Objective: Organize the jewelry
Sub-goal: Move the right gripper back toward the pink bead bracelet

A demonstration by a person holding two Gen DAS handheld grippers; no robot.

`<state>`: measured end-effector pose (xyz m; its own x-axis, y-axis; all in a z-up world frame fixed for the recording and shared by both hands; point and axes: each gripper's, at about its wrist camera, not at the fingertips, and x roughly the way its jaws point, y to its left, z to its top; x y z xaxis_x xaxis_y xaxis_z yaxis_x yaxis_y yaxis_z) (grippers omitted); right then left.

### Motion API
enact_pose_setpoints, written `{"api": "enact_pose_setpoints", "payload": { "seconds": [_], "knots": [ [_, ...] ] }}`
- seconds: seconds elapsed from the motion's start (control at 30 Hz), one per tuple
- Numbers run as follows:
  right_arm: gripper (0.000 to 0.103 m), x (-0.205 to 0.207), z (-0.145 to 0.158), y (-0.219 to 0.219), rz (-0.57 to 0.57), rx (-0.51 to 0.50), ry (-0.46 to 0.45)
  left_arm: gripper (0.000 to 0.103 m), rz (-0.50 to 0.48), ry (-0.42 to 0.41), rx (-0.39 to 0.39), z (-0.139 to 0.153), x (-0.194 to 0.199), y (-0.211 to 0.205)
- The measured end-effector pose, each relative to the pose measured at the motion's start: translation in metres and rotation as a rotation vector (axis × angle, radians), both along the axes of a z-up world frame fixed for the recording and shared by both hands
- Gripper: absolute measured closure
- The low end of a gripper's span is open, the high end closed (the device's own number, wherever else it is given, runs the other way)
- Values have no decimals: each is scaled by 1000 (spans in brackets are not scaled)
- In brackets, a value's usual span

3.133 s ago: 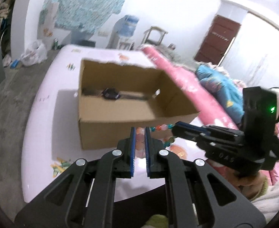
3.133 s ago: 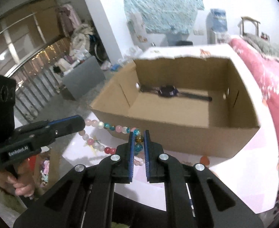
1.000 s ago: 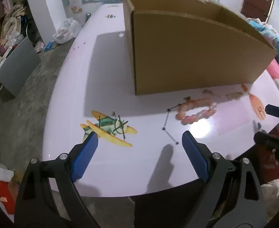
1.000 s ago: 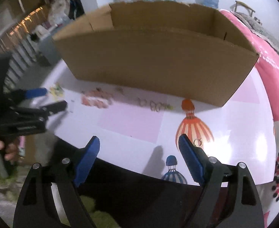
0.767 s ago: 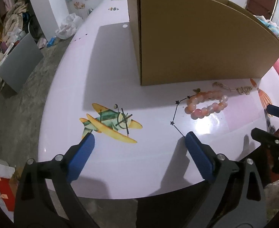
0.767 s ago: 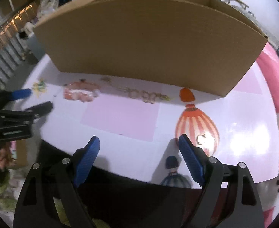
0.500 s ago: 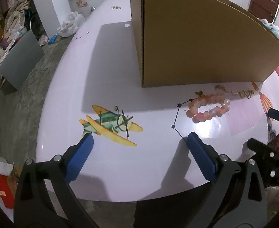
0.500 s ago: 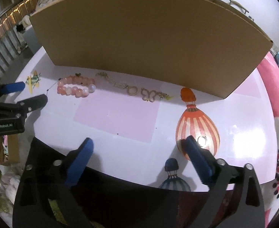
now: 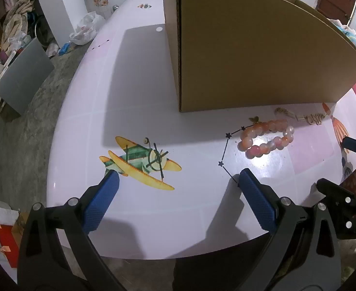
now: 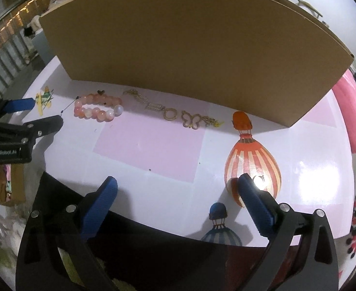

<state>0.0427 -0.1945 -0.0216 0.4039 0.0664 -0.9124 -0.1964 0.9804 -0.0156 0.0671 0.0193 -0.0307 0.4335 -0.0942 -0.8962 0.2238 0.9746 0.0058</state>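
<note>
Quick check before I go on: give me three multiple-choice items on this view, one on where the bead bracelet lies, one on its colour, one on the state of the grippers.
1. The bead bracelet lies:
A. inside the box
B. on the table in front of the cardboard box
C. in a gripper

2. Its beads are mostly:
A. pink and peach
B. green
C. black

3. The left gripper and right gripper are:
A. both shut
B. one shut
C. both open, empty

Answers: 1 B, it rests beside the gold chain; 2 A, pale pink tones; 3 C, the blue pads stand wide apart.
</note>
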Motion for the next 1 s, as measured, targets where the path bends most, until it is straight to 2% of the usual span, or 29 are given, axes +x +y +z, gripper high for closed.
{"api": "enact_pose_setpoints", "payload": {
  "seconds": [0.07,0.23,0.33,0.47,0.57,0.67,0.73,0.83,1.0],
  "knots": [
    [6,-2,3,-6,8,47,-2,7,8,-2,-3,0,0,1],
    [7,-9,10,-37,-29,253,-33,7,29,-18,-6,-1,-7,2],
    [7,-12,23,-48,-51,296,-64,7,20,-24,-9,-1,-7,4],
    [7,-6,42,-62,-38,394,-133,7,-1,-71,-20,-1,-15,4],
    [9,-1,56,-62,-31,424,-182,7,-11,-78,-22,0,-14,4],
    [24,13,62,-62,-35,470,-187,7,-26,-84,-25,0,-13,5],
    [40,23,59,-59,-37,505,-159,7,-33,-90,-27,1,-12,5],
    [54,37,56,-47,-15,573,-102,7,-40,-105,-31,1,-13,5],
    [64,56,52,-30,12,612,-60,7,-65,-131,-36,0,-15,5]
  ]
}}
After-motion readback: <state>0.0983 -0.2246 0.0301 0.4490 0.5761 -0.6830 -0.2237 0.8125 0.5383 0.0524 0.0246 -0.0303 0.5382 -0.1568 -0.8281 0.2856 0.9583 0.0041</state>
